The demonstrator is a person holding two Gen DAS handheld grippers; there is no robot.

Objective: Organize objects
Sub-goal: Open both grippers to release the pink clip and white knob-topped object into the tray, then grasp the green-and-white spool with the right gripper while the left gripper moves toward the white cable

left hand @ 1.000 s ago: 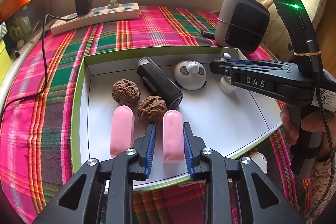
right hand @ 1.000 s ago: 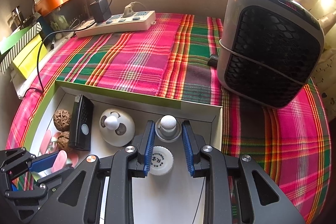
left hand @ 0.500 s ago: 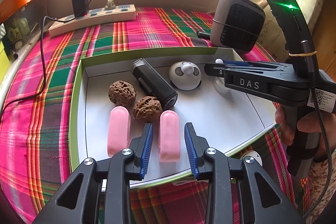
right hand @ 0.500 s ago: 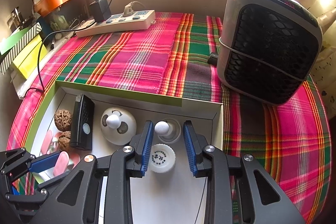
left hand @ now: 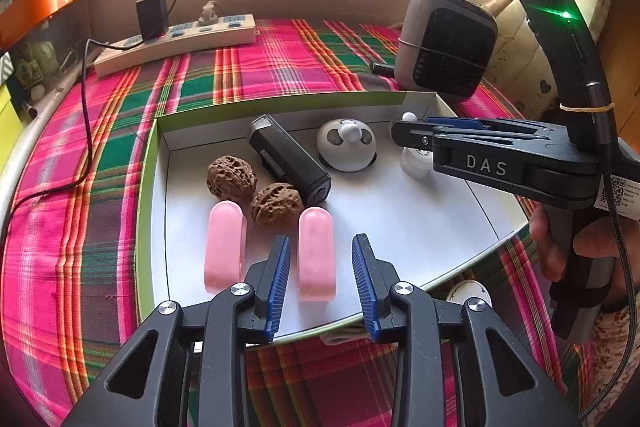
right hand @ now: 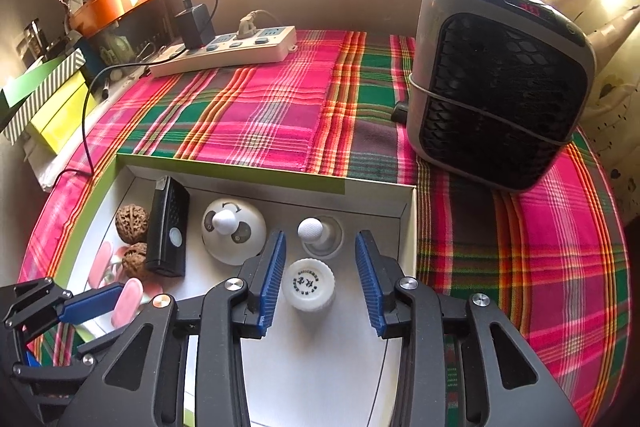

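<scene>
While both sets of jaws have just been opening, the left claw (left hand: 321,279) stands spread astride a pink capsule (left hand: 316,253) and the right claw (right hand: 320,279) spread astride a white ribbed cap (right hand: 308,284), pads clear.

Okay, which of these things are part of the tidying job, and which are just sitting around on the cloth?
Part of the job:
- white tray
- two walnuts
- two pink pieces
- black device
- white dome
- white cap
- small knobbed piece

Just lying about:
- power strip
- heater
- black charger
</scene>
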